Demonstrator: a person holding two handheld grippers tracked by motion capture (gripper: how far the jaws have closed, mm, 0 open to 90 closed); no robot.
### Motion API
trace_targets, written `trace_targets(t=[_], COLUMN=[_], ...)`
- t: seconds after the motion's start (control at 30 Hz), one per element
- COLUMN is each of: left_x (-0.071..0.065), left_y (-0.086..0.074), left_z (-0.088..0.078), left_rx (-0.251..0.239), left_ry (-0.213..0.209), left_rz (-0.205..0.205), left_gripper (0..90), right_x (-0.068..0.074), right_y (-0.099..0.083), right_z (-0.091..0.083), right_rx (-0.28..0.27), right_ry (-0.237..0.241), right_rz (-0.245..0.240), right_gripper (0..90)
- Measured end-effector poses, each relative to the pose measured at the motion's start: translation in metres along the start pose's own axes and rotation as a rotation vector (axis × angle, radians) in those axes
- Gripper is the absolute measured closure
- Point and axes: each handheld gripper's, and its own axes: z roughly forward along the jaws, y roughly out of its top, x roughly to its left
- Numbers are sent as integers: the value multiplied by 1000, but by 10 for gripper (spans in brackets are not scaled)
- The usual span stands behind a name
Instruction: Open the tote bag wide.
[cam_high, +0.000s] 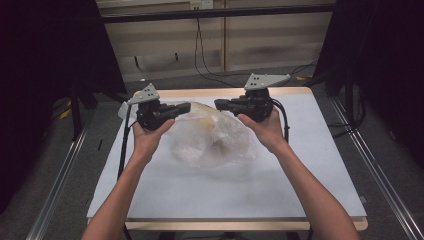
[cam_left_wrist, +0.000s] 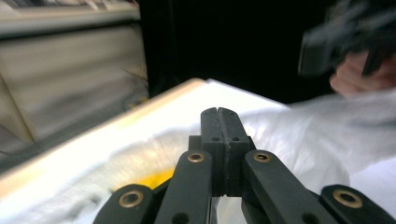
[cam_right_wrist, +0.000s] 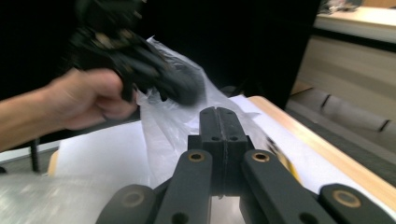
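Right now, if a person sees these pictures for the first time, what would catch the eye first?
First, the crumpled clear plastic bag in the middle of the white table, with something yellow faintly showing inside. Next, the two black grippers raised over its far side and facing each other: the left gripper at left, the right gripper at right, both with jaws pressed shut.
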Motion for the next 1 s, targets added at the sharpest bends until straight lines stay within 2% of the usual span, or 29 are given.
trace_targets(t=[0.03,0.07,0.1,0.13,0.17,0.2,0.23,0.3,0.33,0.4,0.5,0.57,0.63,0.67,0.73,0.8,0.83,0.9,0.93,0.97,1.0], left_x=[-3,-9,-9,-12,-12,-15,-16,-17,-17,-17,-19,-19,-17,-16,-17,-16,-13,-10,-6,-1,8], left_y=[-5,-12,-12,-16,-16,-18,-19,-23,-26,-28,-34,-41,-44,-45,-44,-43,-43,-45,-47,-50,-58], left_z=[5,13,13,17,17,19,21,24,27,28,33,38,38,38,38,39,41,43,44,45,46], left_rx=[32,91,91,122,122,146,165,199,221,234,246,277,278,264,253,251,273,285,308,332,356], left_ry=[-14,-28,-28,-34,-34,-30,-28,-26,-27,-32,-40,-35,-34,-39,-31,-30,-16,-15,-3,8,23], left_rz=[13,53,53,71,71,78,97,117,124,131,134,142,136,123,133,139,143,138,131,136,117], left_gripper=[900,900,900,900,900,900,900,900,900,900,900,900,900,900,900,900,900,900,900,900,900], right_x=[1,2,2,3,3,3,4,4,2,1,-1,-2,-6,-8,-14,-19,-24,-28,-36,-36,-46], right_y=[-6,-10,-10,-17,-20,-20,-30,-34,-44,-48,-65,-74,-81,-84,-85,-82,-80,-80,-84,-84,-92], right_z=[9,12,12,14,15,15,13,12,9,7,3,2,1,1,2,4,7,10,18,18,26], right_rx=[41,67,67,99,108,108,147,167,203,217,240,260,283,282,284,258,244,240,274,274,323], right_ry=[16,15,15,18,20,20,15,7,2,-5,14,-11,-49,-53,-91,-106,-112,-116,-144,-144,-170], right_rz=[-12,-21,-21,-23,-26,-26,-34,-38,-36,-35,-20,-25,-24,-17,-10,-2,3,6,8,8,15], right_gripper=[900,900,900,900,900,900,900,900,900,900,900,900,900,900,900,900,900,900,900,900,900])
